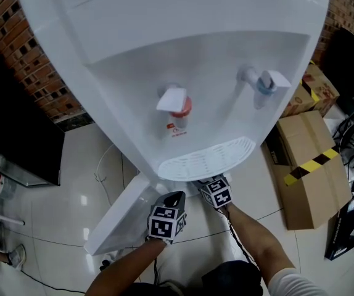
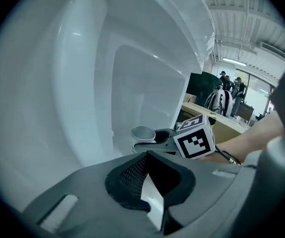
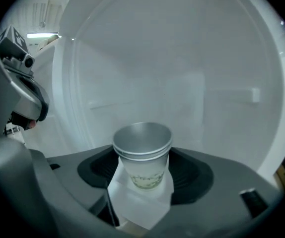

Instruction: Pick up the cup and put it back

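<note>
Two grippers hang under the front edge of the water dispenser's (image 1: 164, 60) drip tray (image 1: 206, 159): the left gripper (image 2: 147, 182) empty with jaws together, the right gripper (image 3: 142, 185) clamped on the upright cup (image 3: 142, 155), so carrying seems underway and next comes lowering it level before releasing.
</note>
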Motion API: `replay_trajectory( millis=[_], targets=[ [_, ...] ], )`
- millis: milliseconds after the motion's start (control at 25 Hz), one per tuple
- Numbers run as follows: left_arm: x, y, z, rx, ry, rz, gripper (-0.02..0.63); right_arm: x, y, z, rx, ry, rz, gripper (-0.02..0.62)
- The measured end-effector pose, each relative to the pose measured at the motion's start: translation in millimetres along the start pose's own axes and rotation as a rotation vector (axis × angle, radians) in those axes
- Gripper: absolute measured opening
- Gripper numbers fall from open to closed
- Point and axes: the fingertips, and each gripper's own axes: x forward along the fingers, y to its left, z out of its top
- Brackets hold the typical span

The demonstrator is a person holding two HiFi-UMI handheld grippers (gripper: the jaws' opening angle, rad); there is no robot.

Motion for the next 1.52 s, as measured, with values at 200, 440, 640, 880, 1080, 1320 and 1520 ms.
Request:
replay_trajectory(
  millis=[200, 440, 640, 880, 1080, 1320, 1520],
  targets=[
    [-3.7, 5.2, -3.2, -0.007, -0.004, 0.006, 0.002, 3.1, -3.0, -0.8, -0.006, -0.01, -0.02, 0.331],
    [-5.8, 4.4, -3.1, -0.006, -0.005, 0.004, 0.002, 4.0, -3.6, -1.9, -0.027, -0.018, -0.043, 0.339],
    [-0.4, -5.7, -5.5, 0.019, 0.009, -0.017, 0.002, -3.3, -4.2, 7.8, -0.039, -0.049, -0.036, 0.377],
    [4.4, -16.1, -7.7, 0.033, 0.021, -0.04, 0.002, -2.8, -2.9, 4.1, -0.061, -0.032, -0.033, 0.377],
    [2.6, -12.2, -8.6, 0.027, 0.021, -0.034, 0.002, -0.4, -0.3, 1.1, -0.07, -0.012, -0.033, 0.372],
    [0.8, -11.9, -10.7, 0.024, 0.025, -0.03, 0.002, 8.8, -4.5, 7.0, -0.077, -0.039, -0.052, 0.353],
    [0.5, -12.7, -12.2, 0.023, 0.029, -0.03, 0.002, 17.5, -8.8, 11.3, -0.073, -0.043, -0.069, 0.357]
  ],
)
